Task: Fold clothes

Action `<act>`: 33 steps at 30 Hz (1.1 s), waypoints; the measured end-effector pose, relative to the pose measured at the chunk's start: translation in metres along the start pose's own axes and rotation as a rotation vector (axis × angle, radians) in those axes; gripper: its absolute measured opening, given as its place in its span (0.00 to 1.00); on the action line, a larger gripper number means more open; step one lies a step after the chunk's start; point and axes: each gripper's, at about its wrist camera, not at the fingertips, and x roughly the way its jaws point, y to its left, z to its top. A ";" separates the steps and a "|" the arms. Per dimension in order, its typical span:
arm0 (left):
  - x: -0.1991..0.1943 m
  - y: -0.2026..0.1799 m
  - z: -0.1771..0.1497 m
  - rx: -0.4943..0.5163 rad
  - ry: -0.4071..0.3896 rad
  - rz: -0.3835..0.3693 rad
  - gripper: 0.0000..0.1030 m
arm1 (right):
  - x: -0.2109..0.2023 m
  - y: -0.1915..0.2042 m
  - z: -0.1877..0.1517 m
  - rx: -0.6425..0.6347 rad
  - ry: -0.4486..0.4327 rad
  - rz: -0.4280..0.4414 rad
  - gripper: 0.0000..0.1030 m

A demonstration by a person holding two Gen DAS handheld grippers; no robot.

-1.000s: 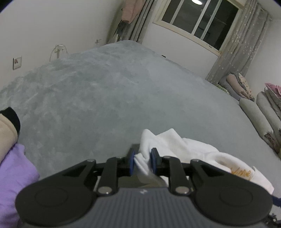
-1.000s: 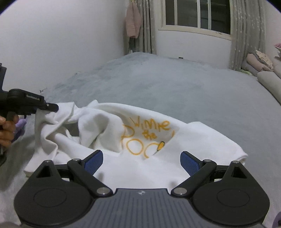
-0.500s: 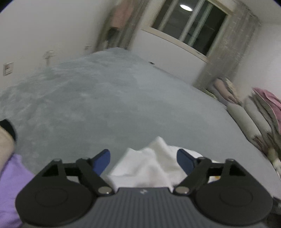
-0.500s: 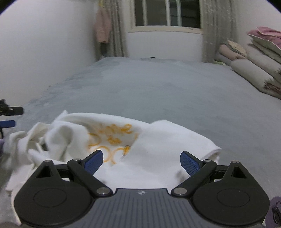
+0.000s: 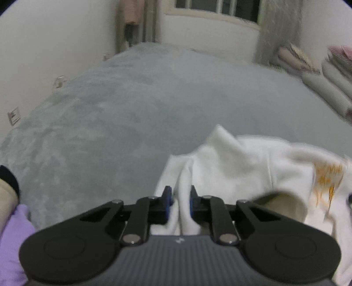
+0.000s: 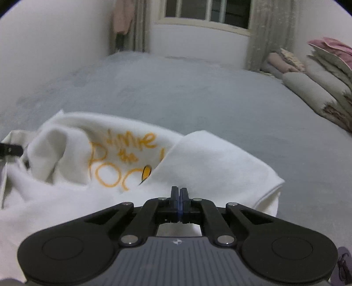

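White sweatshirt [image 6: 198,158] pinched in left gripper [image 5: 179,195] jaws; right gripper [image 6: 179,193] jaws together, contents unclear.

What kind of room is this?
Most likely a bedroom: a wide grey plush blanket covers what seems a big bed, rolled quilts are stacked at the right, and a curtained window sits behind.
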 end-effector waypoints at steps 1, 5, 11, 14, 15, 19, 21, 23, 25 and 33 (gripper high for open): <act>-0.006 0.007 0.005 -0.024 -0.024 -0.004 0.11 | -0.005 -0.003 0.003 0.012 -0.023 -0.005 0.02; -0.024 0.028 0.015 -0.076 -0.099 -0.012 0.11 | -0.023 -0.006 0.011 0.021 -0.083 0.006 0.02; -0.001 0.025 0.003 -0.040 -0.003 -0.031 0.12 | 0.002 0.010 -0.003 -0.045 0.014 0.000 0.54; -0.004 0.026 0.005 -0.038 -0.022 -0.043 0.12 | 0.006 0.014 -0.007 -0.061 0.024 0.016 0.70; -0.005 0.026 0.005 -0.032 -0.025 -0.036 0.12 | 0.008 0.015 -0.007 -0.059 0.024 0.019 0.70; -0.009 0.035 0.008 -0.081 -0.030 -0.036 0.12 | 0.018 0.015 -0.008 -0.073 0.055 -0.033 0.02; -0.014 0.040 0.012 -0.105 -0.049 -0.040 0.12 | 0.015 0.004 -0.005 -0.036 0.046 -0.041 0.02; -0.019 0.042 0.015 -0.127 -0.074 -0.039 0.12 | 0.010 -0.005 -0.002 -0.002 0.033 -0.054 0.02; -0.025 0.046 0.017 -0.153 -0.099 -0.040 0.12 | 0.004 -0.012 0.002 0.023 0.017 -0.081 0.03; -0.033 0.048 0.025 -0.159 -0.167 -0.047 0.12 | 0.014 -0.009 -0.004 -0.013 -0.006 -0.147 0.65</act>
